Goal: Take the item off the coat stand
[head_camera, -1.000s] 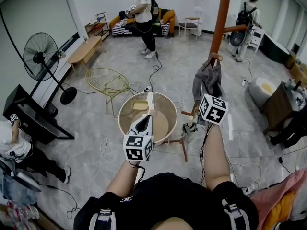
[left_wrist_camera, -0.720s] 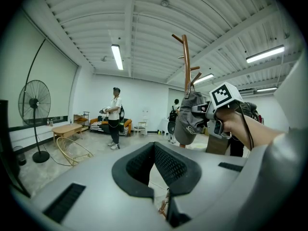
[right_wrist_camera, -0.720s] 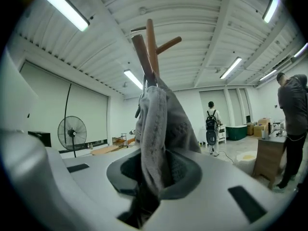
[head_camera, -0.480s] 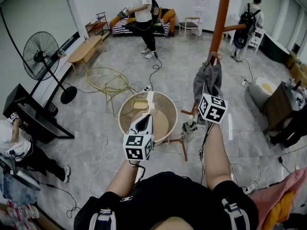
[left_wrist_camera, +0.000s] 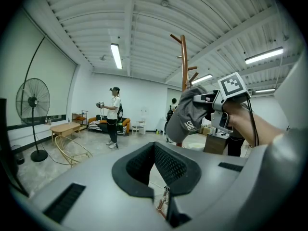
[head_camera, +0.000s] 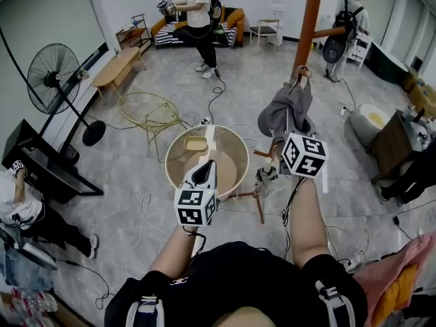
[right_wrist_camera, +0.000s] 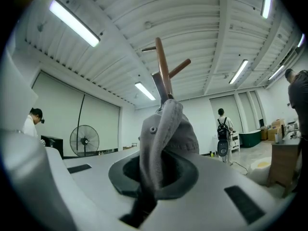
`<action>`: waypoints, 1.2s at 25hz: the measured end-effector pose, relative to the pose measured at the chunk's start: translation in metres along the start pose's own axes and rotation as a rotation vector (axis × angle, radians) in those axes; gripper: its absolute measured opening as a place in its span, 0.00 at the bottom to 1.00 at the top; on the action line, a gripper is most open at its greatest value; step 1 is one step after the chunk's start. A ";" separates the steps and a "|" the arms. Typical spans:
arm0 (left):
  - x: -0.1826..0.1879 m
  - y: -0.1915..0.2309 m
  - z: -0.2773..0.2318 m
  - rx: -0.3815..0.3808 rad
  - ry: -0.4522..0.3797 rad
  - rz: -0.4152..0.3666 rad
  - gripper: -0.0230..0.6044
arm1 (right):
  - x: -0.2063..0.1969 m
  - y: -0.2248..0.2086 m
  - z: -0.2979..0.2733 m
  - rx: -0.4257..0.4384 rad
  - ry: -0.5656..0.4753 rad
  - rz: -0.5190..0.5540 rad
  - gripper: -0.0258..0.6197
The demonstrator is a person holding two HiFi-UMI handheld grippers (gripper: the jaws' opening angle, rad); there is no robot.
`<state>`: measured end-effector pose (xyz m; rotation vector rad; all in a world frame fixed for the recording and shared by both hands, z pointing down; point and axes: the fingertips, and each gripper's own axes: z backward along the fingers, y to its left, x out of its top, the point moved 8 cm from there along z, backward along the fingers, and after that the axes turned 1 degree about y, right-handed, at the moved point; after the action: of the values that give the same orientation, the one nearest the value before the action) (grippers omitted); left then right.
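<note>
Right claw clamped on the cap, which hangs from a peg of the stand.

We read the jaws as drawn in narrow on a fold of grey cloth at the cap's lower edge. The cap lies straight ahead of this claw and above it, draped lengthwise down from the peg, with the stand's pole rising behind. The peg slants upward and away from the pole, so we judge that the coming move must carry the cap up and outward along that slant before it comes free. We hold the left claw lower and to the left, above the round surface, well apart from the cap. Its jaws stand together on nothing. The right claw is the nearer.
</note>
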<state>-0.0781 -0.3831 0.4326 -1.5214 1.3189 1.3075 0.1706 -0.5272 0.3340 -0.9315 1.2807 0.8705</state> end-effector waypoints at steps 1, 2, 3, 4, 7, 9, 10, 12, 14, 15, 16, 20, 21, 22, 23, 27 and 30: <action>-0.001 -0.001 0.000 -0.001 0.001 0.001 0.06 | 0.003 0.001 0.003 0.006 -0.015 0.001 0.08; -0.003 -0.001 -0.001 -0.003 0.002 0.002 0.06 | 0.007 0.001 0.007 0.011 -0.030 0.005 0.08; -0.004 -0.002 -0.001 -0.004 0.003 0.003 0.06 | 0.011 0.002 0.011 0.013 -0.046 0.013 0.08; -0.005 -0.002 -0.001 -0.006 0.004 0.004 0.06 | 0.017 0.003 0.014 0.013 -0.064 0.024 0.08; -0.003 -0.005 -0.002 -0.012 0.004 0.006 0.06 | 0.037 0.008 0.025 0.012 -0.113 0.068 0.08; -0.001 -0.007 -0.002 -0.017 0.005 0.006 0.06 | 0.049 0.011 0.033 0.014 -0.143 0.090 0.08; -0.002 -0.007 -0.002 -0.019 0.004 0.006 0.06 | 0.053 0.013 0.038 0.016 -0.157 0.097 0.08; -0.005 -0.008 -0.002 -0.025 0.003 0.005 0.06 | 0.056 0.017 0.049 0.021 -0.180 0.103 0.08; -0.006 -0.010 -0.003 -0.031 0.003 0.005 0.06 | 0.057 0.018 0.059 0.031 -0.189 0.100 0.08; -0.006 -0.012 -0.004 -0.035 0.003 0.006 0.06 | 0.057 0.017 0.064 0.035 -0.187 0.097 0.08; -0.006 -0.014 -0.004 -0.040 0.004 0.006 0.06 | 0.056 0.017 0.068 0.038 -0.181 0.094 0.08; -0.010 -0.018 -0.007 -0.070 0.005 0.003 0.06 | 0.037 0.020 0.083 0.043 -0.133 0.077 0.08; -0.010 -0.020 -0.009 -0.080 0.007 0.001 0.06 | 0.032 0.020 0.086 0.041 -0.116 0.073 0.08; -0.011 -0.023 -0.010 -0.090 0.010 0.000 0.06 | 0.026 0.019 0.089 0.037 -0.099 0.067 0.08; -0.011 -0.027 -0.011 -0.100 0.013 -0.002 0.06 | 0.021 0.017 0.092 0.034 -0.082 0.061 0.08; -0.014 -0.040 -0.014 -0.135 0.021 -0.009 0.06 | -0.004 0.015 0.109 0.035 -0.031 0.032 0.08; -0.017 -0.047 -0.016 -0.151 0.023 -0.015 0.06 | -0.025 0.015 0.119 0.056 -0.023 0.043 0.08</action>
<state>-0.0281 -0.3846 0.4488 -1.6498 1.2439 1.4115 0.2000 -0.4116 0.3635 -0.8505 1.3026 0.8721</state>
